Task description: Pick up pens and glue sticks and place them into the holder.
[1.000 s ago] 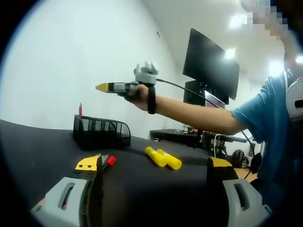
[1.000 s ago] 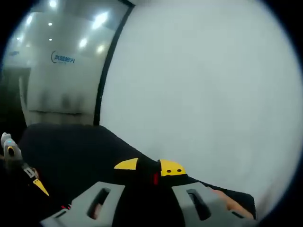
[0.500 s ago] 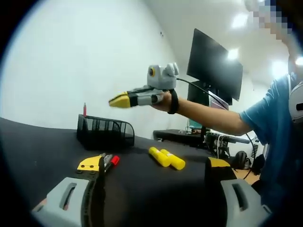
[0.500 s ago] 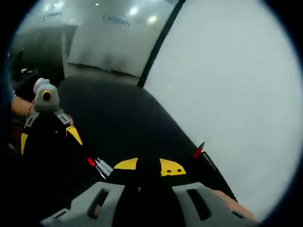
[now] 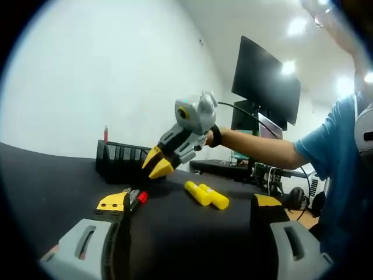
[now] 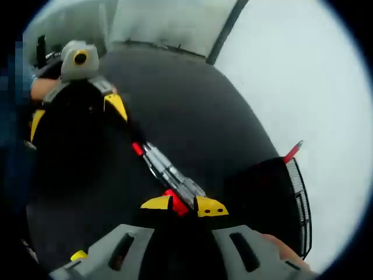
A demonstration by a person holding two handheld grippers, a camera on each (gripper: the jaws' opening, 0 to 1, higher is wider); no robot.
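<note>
Several grey pens with red caps [image 5: 136, 197] lie on the black table beside my left gripper's [image 5: 191, 202] left fingertip [image 5: 112, 202]. That gripper rests low and wide open, nothing between its jaws. Two yellow glue sticks [image 5: 207, 195] lie just beyond. The black mesh holder [image 5: 119, 161] stands behind, a red pen [image 5: 106, 133] upright in it. My right gripper [image 5: 158, 168] hangs tilted down above the pens, jaws together. In the right gripper view, my right gripper [image 6: 183, 205] is shut just over the pens [image 6: 169, 173], the holder [image 6: 274, 192] to the right, the left gripper [image 6: 76, 114] beyond.
The black table [image 5: 52, 181] runs left to a white wall. A dark monitor [image 5: 265, 79] and cluttered desk stand behind the person's outstretched arm [image 5: 262, 149]. One glue stick end [image 6: 78, 255] shows at the lower left of the right gripper view.
My right gripper has swung from level in the air to pointing down at the pens, coming closer to them. The left gripper has stayed open in the same place.
</note>
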